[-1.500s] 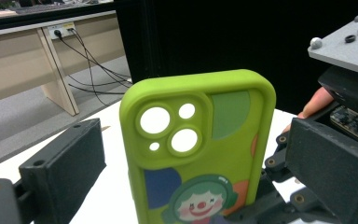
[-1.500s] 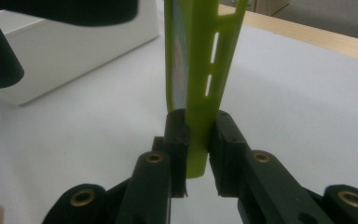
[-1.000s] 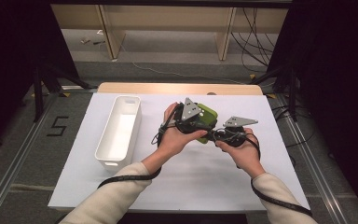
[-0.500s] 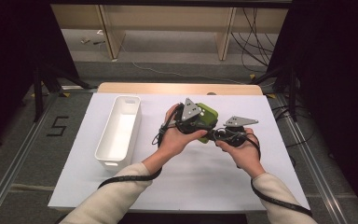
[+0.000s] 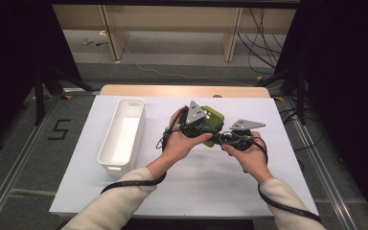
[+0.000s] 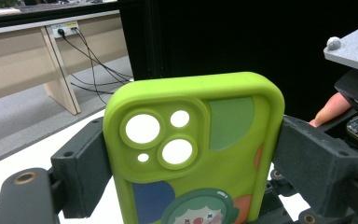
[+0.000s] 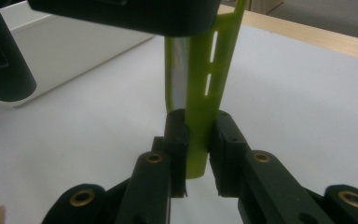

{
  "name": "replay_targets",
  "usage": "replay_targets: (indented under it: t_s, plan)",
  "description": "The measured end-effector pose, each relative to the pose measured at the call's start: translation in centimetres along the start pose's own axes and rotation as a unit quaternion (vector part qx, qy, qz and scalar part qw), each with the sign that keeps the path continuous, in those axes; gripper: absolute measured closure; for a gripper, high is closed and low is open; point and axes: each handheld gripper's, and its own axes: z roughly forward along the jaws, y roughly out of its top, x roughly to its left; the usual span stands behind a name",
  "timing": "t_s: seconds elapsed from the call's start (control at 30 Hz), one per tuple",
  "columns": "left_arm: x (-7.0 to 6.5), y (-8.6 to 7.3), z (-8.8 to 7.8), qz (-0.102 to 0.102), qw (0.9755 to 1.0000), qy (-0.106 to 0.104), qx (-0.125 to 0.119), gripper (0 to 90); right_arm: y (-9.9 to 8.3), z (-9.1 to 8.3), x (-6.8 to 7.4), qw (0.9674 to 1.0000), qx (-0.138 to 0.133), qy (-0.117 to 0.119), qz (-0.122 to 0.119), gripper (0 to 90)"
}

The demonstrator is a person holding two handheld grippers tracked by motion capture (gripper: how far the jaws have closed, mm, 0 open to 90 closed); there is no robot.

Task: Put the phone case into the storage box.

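1. Right gripper point(image 7: 197, 140) clamped on the thin edge of the green phone case point(image 7: 200, 93); case rising edge-on toward 12 o'clock in the right gripper view.
2. Left gripper point(image 6: 191, 154) spanning the case point(image 6: 196, 154) across its width, jaws just closing in and touching both long sides; long axis running toward 12 o'clock, camera cutout uppermost.
3. From above, case point(image 5: 214, 120) held over the table point(image 5: 196, 187) between both hands; white bin point(image 5: 122, 136) at 9 o'clock, apart.
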Motion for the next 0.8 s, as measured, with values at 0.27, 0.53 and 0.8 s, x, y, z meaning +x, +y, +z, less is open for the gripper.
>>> replay_targets:
  t_s: [0.27,0.53,0.8]
  plan:
    - [0.22,-0.05,-0.13,-0.002,1.0,-0.006,-0.002,16.3,-0.03,0.02,0.07,1.0,-0.001,-0.004,-0.005,78.2]
    - [0.36,-0.08,-0.26,-0.006,0.9999,-0.012,-0.005,16.5,-0.06,-0.03,0.07,1.0,-0.005,-0.003,-0.005,77.1]
    - [0.53,0.07,-0.5,-0.005,0.9999,-0.011,-0.007,16.6,-0.14,-0.12,-0.06,1.0,-0.005,-0.004,-0.004,66.3]
